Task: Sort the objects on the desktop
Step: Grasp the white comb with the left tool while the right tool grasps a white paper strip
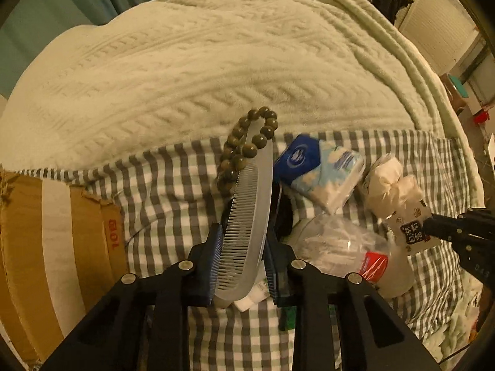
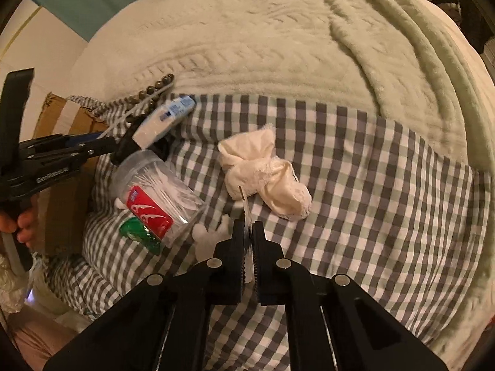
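A cream knitted blanket (image 1: 201, 61) covers the far part of a bed, and a grey-and-white checked cloth (image 2: 355, 160) lies over the near part with the clutter to be sorted. A taped cardboard box (image 1: 55, 232) sits at the left edge. On the cloth lie a clear tub of cotton swabs (image 2: 157, 198), a blue-and-white tissue pack (image 1: 318, 170) and a pair of rolled cream socks (image 2: 263, 176).

The left gripper (image 1: 243, 256) grips a pale comb (image 1: 247, 216) across its width, with a string of dark beads (image 1: 247, 142) looped around the comb's far end. The right gripper (image 2: 247, 244) is closed on the thin card tag (image 2: 246, 213) attached to the socks.

To do well, each lift probably wants to be slow and level: the beads could slide off, and the tag could tear.
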A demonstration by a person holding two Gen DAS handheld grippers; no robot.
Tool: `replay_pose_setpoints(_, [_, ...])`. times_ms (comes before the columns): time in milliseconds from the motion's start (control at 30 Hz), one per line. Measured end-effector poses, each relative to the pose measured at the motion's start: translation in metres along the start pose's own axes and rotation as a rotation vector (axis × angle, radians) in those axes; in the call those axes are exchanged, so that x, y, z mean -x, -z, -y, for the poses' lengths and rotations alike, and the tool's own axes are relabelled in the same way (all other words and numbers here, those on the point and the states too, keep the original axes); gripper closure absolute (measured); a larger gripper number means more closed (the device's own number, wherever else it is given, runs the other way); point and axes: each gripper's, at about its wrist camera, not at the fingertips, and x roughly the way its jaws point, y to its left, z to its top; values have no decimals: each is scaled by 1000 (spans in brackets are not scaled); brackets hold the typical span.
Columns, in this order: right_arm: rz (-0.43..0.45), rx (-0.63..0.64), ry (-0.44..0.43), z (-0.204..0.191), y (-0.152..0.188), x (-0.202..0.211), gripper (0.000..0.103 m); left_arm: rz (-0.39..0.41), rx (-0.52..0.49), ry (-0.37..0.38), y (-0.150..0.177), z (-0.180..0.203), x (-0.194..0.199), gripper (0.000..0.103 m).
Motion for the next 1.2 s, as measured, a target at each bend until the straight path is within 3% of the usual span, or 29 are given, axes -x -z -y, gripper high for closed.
replay_pose_setpoints(500, [-44, -17, -63, 3, 0, -31, 96, -42, 9, 12, -1, 5, -20, 77])
replay_pose_setpoints(667, [-42, -3, -52, 7, -2, -29, 98, -15, 6, 14, -5, 4, -17, 79])
replay_pose_setpoints(733, [-31, -3, -55, 8, -5, -23, 98, 7, 14, 27, -7, 2, -10, 83])
replay_pose_setpoints(767, [-26, -3, -58, 8, -6, -20, 98, 14, 27, 47, -8, 0, -6, 95])
replay_pose_setpoints(800, [-14, -3, -59, 7, -9, -15, 98, 17, 39, 61, -8, -2, -2, 98])
replay_pose_setpoints(933, [2, 50, -21, -7, -17, 5, 98, 30, 79, 92, -7, -9, 14, 98])
replay_pose_setpoints(1200, [81, 101, -8, -35, -25, 51, 98, -14, 64, 61, 10, -15, 18, 98])
